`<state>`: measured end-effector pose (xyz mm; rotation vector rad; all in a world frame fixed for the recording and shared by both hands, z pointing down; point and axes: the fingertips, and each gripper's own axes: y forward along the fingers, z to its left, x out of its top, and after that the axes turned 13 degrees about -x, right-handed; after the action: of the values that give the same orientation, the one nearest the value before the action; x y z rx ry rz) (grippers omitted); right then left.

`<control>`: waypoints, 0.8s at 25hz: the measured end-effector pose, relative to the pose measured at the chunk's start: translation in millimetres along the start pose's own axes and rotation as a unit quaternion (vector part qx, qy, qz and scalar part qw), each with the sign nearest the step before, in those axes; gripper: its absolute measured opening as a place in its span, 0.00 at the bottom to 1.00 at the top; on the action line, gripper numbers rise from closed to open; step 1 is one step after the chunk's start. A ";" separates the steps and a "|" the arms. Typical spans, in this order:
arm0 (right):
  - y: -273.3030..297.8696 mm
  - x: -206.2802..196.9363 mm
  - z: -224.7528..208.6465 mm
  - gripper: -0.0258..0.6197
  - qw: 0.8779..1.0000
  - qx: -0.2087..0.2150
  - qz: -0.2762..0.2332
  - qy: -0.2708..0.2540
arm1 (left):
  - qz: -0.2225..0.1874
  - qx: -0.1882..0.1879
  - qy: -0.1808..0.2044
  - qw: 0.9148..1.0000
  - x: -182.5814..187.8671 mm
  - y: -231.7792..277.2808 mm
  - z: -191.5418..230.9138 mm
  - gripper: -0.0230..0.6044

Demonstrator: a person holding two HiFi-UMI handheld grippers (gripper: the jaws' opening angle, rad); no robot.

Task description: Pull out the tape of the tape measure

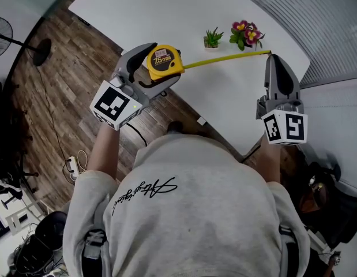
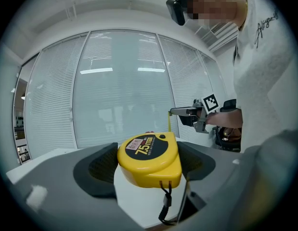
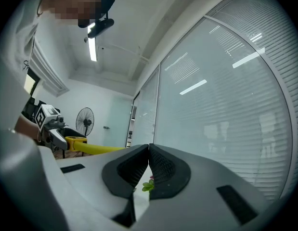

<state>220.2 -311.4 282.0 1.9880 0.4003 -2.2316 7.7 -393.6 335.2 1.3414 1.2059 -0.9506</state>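
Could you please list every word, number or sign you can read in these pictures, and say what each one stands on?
"7.5m": on the black label of the yellow tape measure.
Pink sticker beside that label: print too small to read.
Cursive script on the person's sweatshirt: too stylised to read.
Marker cubes: black-and-white square patterns only, no words.

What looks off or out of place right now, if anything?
Nothing stands out. The left gripper clamps the tape measure, its tape runs straight to the shut right gripper, and the green plant and flowers stand upright on the table.
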 end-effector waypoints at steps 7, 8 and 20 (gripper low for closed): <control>-2.9 -0.7 16.7 0.05 1.000 0.022 0.000 0.009 | 0.001 -0.003 0.008 1.000 6.9 11.0 -1.5 0.64; -2.7 -1.3 18.6 0.05 1.000 0.024 0.000 0.011 | -0.001 -0.003 0.009 1.000 7.7 13.2 -1.3 0.64; -10.8 1.7 52.0 0.05 0.998 0.057 -0.003 0.021 | -0.010 -0.007 0.019 1.000 22.5 20.9 -6.8 0.64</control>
<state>167.4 -315.4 286.6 2.0950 0.2887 -2.2683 31.6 -382.3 318.2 1.3440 1.2557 -0.9325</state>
